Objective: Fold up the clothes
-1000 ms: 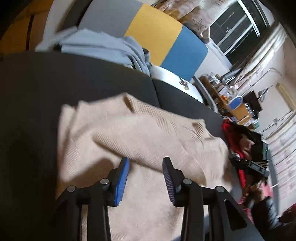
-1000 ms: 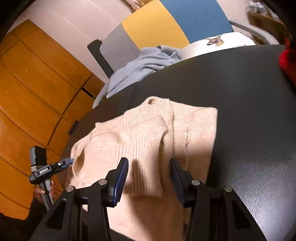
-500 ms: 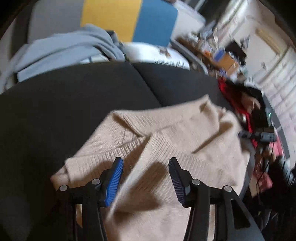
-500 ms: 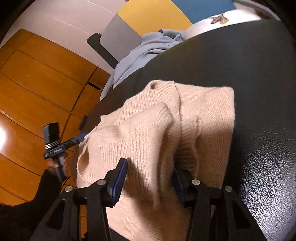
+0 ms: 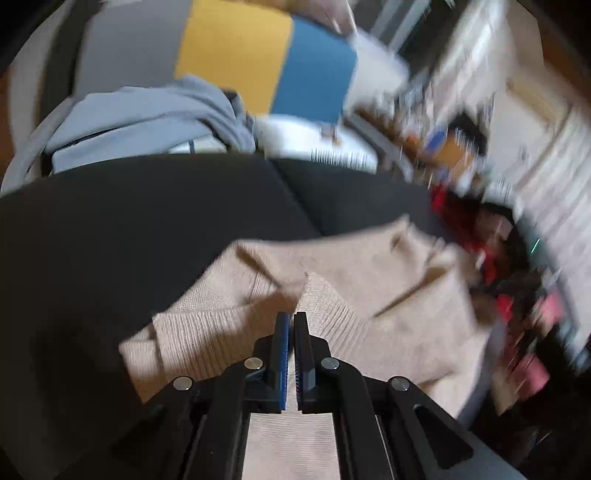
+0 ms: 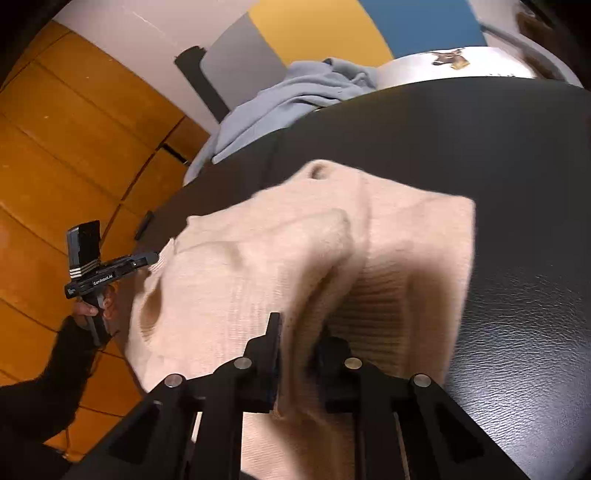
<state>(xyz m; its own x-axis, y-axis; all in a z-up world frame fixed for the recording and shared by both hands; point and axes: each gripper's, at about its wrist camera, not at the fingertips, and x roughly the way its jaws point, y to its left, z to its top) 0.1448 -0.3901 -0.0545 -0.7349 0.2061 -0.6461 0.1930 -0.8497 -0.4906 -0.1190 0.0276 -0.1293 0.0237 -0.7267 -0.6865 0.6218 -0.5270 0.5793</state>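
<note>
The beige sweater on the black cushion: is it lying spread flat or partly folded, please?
Partly folded: the beige sweater has layers doubled over its body, and both grippers pinch its near edge.

Both wrist views look closely down at one beige sweater (image 5: 369, 314).

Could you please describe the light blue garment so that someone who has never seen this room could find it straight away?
Start from the black cushioned surface where the beige sweater lies. At its far edge, below the grey, yellow and blue panel, the light blue garment sits bunched in a loose heap. Unlike the ribbed beige sweater, it is smooth, pale blue and untouched by either tool.
</note>
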